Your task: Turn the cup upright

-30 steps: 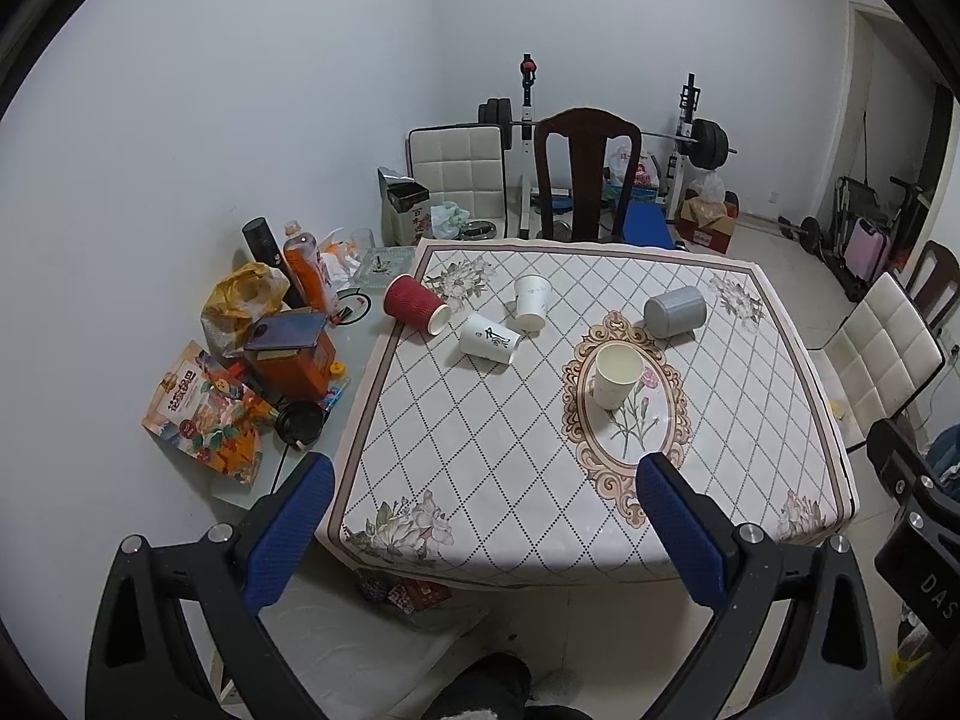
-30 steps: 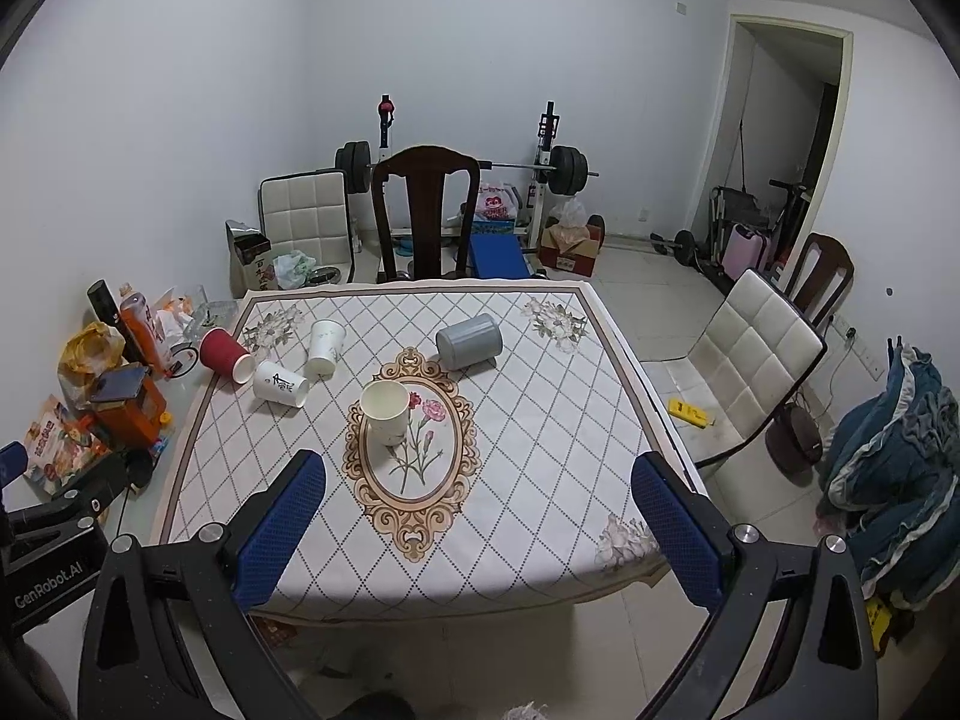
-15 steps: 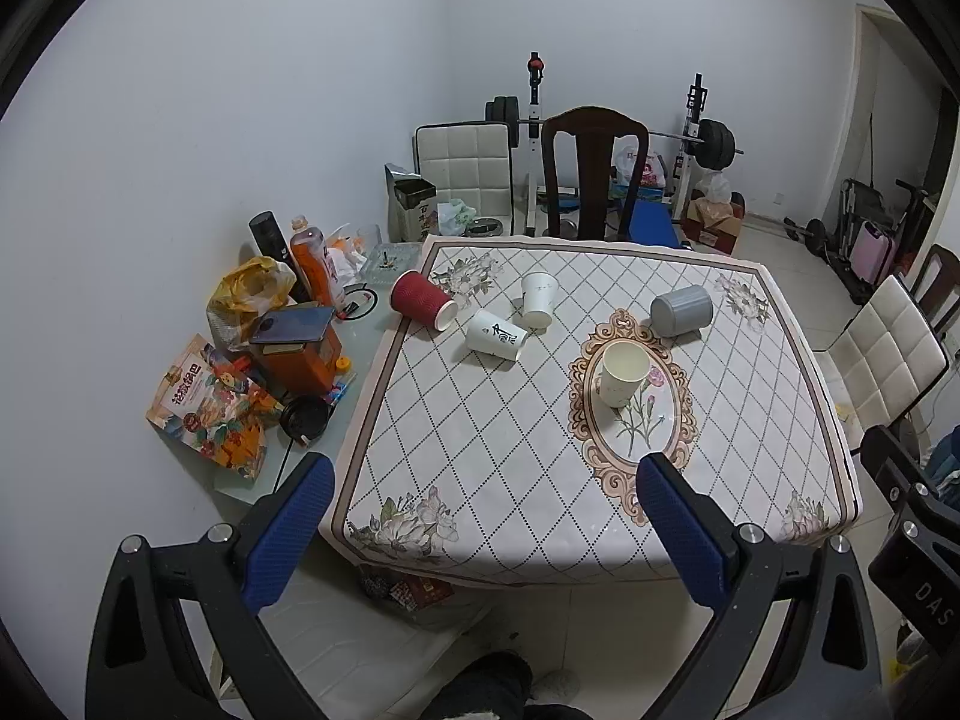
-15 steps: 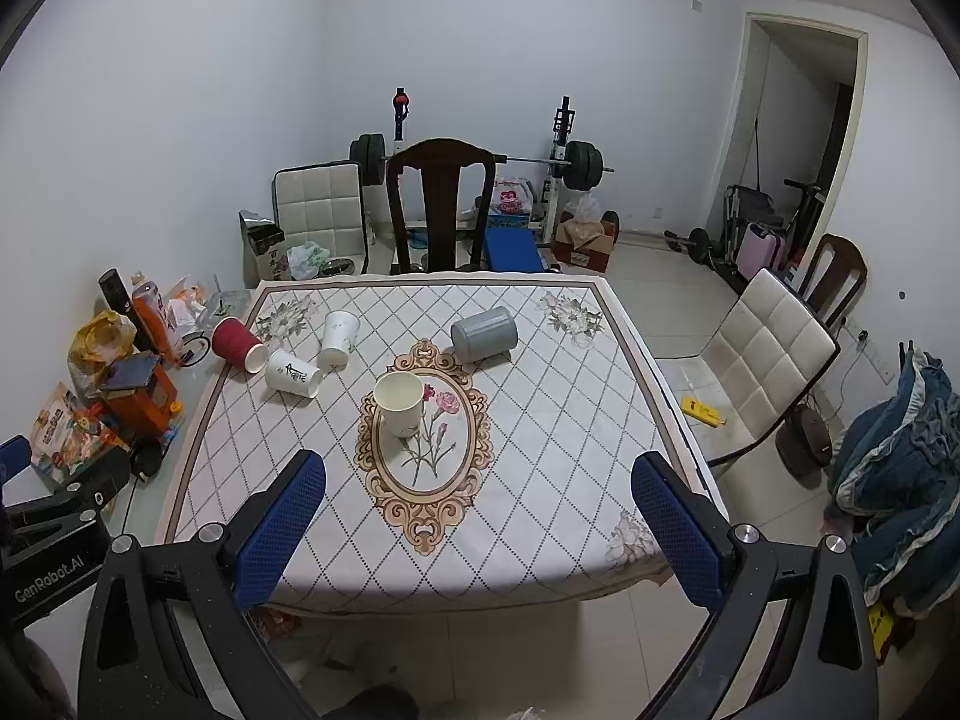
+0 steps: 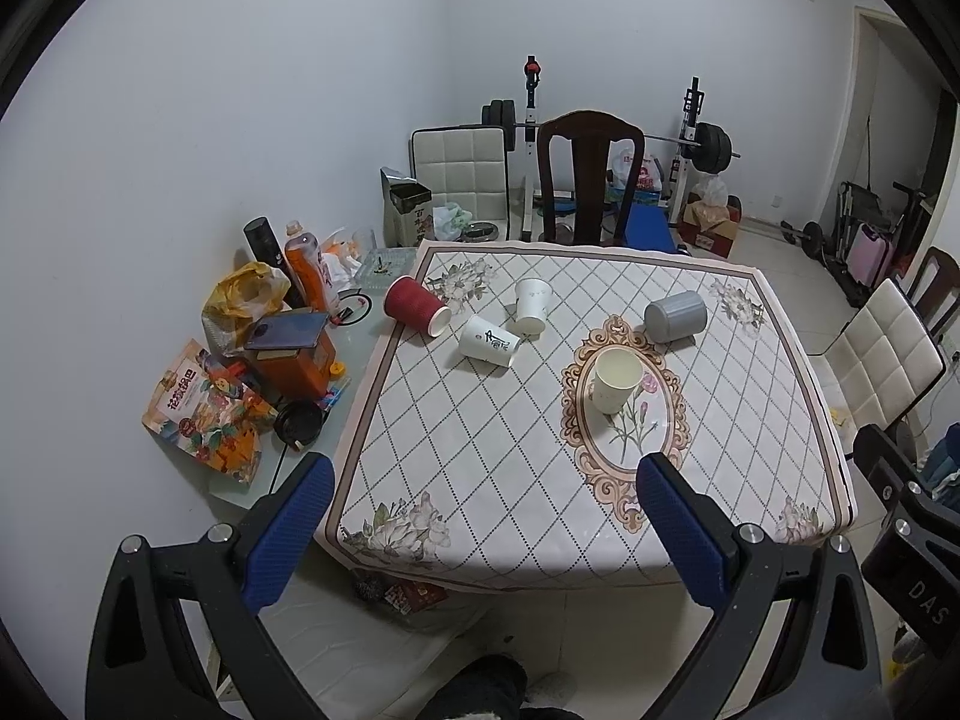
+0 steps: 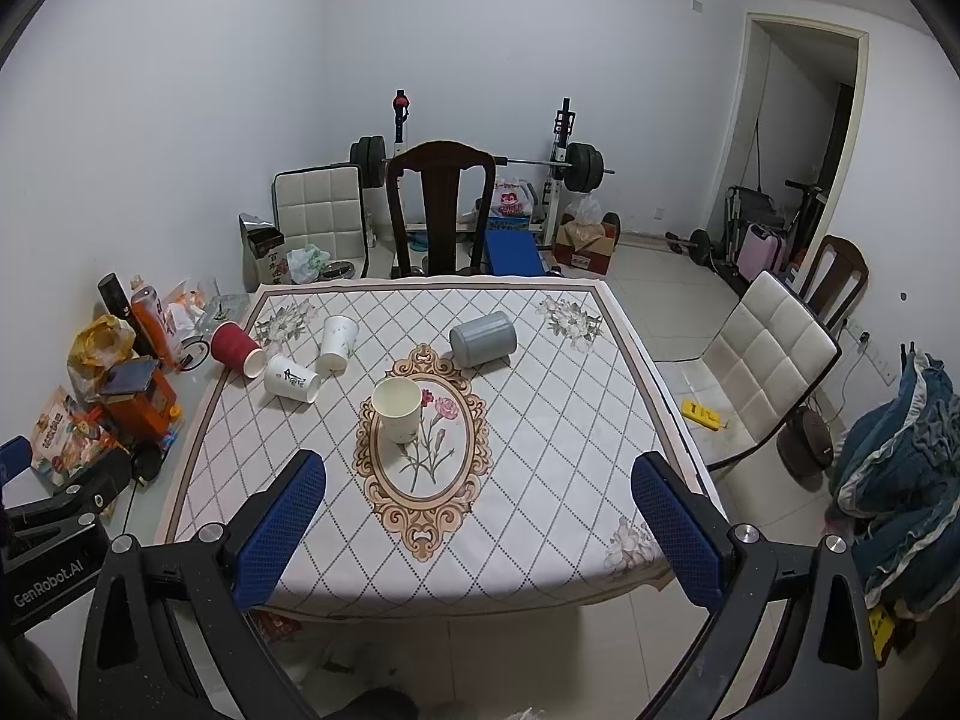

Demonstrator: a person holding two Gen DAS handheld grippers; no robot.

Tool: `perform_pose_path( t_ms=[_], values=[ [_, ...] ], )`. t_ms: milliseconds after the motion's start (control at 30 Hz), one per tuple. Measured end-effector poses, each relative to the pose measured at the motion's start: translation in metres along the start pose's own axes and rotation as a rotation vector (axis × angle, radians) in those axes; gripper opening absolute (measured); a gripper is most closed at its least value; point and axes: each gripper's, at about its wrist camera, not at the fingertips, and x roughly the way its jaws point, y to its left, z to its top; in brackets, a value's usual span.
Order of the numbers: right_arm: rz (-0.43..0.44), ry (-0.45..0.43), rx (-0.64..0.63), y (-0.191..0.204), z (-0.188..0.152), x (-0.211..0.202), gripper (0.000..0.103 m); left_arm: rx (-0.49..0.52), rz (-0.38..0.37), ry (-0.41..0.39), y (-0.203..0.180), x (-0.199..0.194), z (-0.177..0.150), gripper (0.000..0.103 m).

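cups: red paper cup (image 5: 416, 305), printed white cup (image 5: 489, 342), grey cup (image 5: 675, 316) lie tipped on table (image 5: 480, 456), far side | left gripper (image 5: 486, 534), right gripper (image 6: 480, 531) both gape empty, well short | we judge paper light, crushable; pinch mid-wall gently

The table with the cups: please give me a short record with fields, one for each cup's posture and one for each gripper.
cream paper cup: upright, on the oval flower medallion
grey cylindrical cup: on its side
red ribbed paper cup: on its side, near the table's left edge
white printed paper cup: on its side
plain white paper cup: mouth down
left gripper: open, empty
right gripper: open, empty
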Motion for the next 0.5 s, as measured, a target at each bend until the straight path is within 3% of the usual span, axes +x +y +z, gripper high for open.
perform_pose_path(
  t_ms=[500],
  values=[
    [0.003,0.005,0.001,0.0015,0.0037,0.0032,0.103,-0.002,0.000,0.004,-0.0037,0.0009,0.0072,0.103]
  ],
)
